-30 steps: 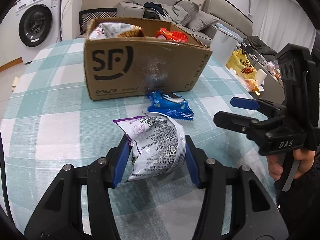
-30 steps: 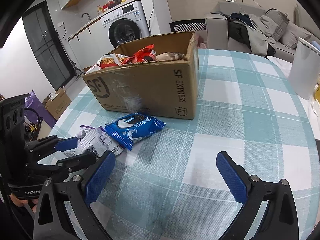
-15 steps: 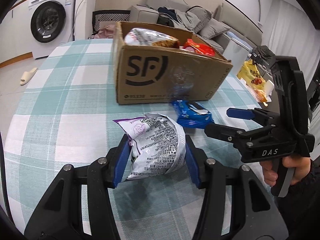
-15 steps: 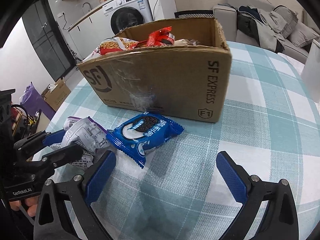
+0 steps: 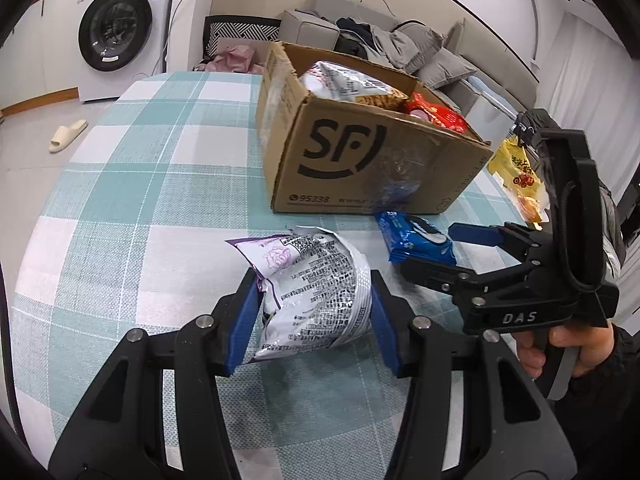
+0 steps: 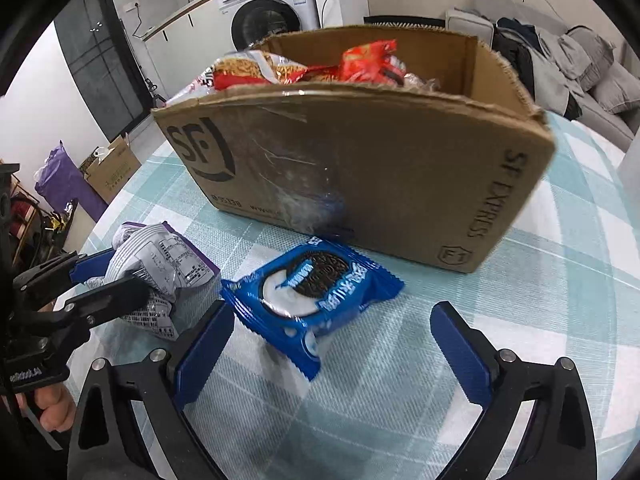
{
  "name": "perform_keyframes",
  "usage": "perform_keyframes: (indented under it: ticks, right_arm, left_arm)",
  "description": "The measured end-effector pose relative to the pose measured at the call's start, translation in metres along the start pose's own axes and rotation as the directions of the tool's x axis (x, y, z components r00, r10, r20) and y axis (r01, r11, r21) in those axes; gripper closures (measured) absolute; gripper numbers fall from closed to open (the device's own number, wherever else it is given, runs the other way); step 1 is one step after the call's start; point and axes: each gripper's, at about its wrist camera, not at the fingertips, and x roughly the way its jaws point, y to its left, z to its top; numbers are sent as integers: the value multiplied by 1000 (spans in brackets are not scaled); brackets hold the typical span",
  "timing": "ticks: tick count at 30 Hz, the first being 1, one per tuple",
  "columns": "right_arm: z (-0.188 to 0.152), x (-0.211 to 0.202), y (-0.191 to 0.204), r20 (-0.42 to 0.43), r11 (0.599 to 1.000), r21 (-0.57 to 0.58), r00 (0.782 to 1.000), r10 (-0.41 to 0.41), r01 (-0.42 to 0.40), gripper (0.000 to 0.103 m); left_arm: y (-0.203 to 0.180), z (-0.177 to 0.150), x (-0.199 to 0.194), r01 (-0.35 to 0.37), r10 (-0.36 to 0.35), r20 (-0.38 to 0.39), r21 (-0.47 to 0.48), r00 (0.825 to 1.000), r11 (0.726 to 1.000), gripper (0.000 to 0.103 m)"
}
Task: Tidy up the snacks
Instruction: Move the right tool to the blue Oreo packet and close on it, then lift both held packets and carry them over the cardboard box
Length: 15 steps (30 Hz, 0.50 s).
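Observation:
My left gripper is shut on a crumpled silver and purple snack bag, held just above the checked tablecloth. In the right wrist view that bag and the left gripper sit at the far left. A blue cookie packet lies flat in front of the open cardboard box. My right gripper straddles the packet's near corner. Its jaws are closing, wide apart, and the pads are not touching the packet. Several snack bags fill the box.
The round table carries a teal and white checked cloth. A yellow bag lies at its right edge. A washing machine, a sofa with clothes and a slipper on the floor lie beyond.
Both grippers have moved in closer to the box. The right gripper has come down around the blue cookie packet. The left gripper keeps its hold on the silver bag.

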Motion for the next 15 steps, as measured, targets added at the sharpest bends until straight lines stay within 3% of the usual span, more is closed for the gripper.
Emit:
perform_keyframes:
  ticks: [9, 15]
  right_arm:
    - [9, 15, 14, 11, 1000, -17, 1000, 3, -3, 18]
    - [4, 9, 11, 32, 1000, -14, 999, 15, -15, 36]
  left_arm:
    - [4, 0, -1, -1, 1, 2, -13, 1000, 1000, 54]
    - [2, 0, -1, -5, 5, 4, -9, 1000, 1000, 54]
